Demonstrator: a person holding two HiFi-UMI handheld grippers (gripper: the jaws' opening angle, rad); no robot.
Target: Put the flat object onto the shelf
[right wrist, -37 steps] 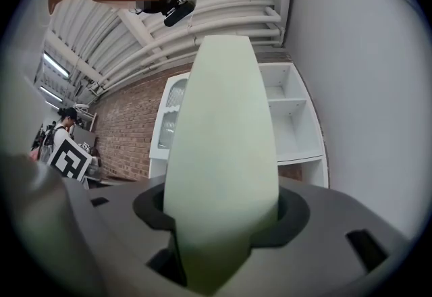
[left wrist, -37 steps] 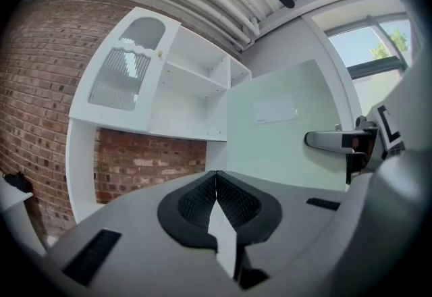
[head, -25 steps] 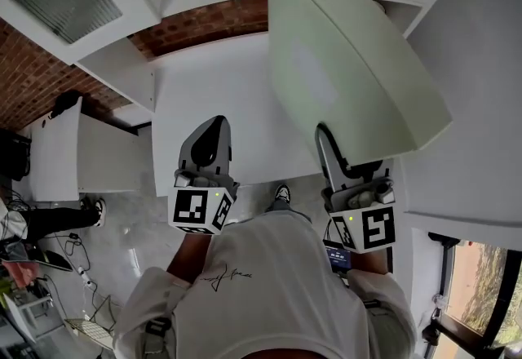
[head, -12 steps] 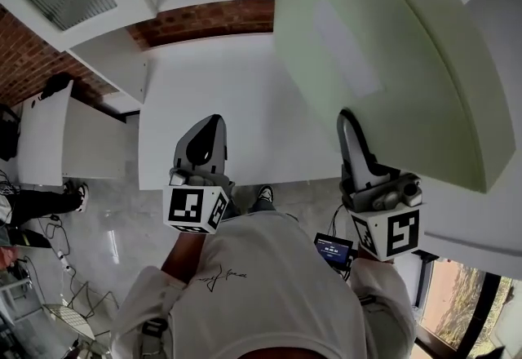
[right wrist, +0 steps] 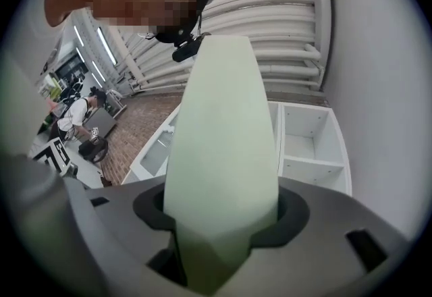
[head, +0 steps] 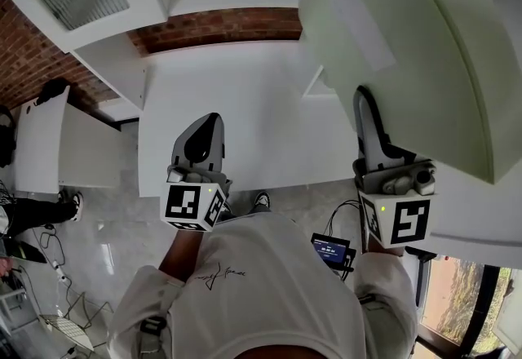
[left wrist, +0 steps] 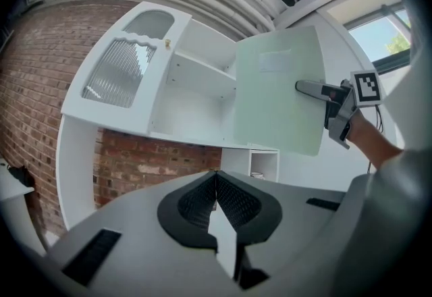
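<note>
Head view: since a second ago the right tool [head: 366, 108] has lifted the board [head: 408, 47] higher and rolled it. The board now fills more of the upper right of the picture and stands well clear of the white surface [head: 236, 104]. The left tool [head: 207, 125] has barely shifted; it hangs over the near edge of the surface with its jaws together and nothing between them. I judge that the carry towards the shelf [left wrist: 196, 90] is under way and the placing is not yet done, since no edge of the board rests on anything.

The right tool's jaws are clamped on the board's near edge, one on each face. The board is thin, flat and pale green, with a paler rectangular patch [head: 359, 23] on the face that shows. It looks stiff, showing no sag though held at one edge only. In the left gripper view it hangs in the air in front of the open white compartments.
</note>
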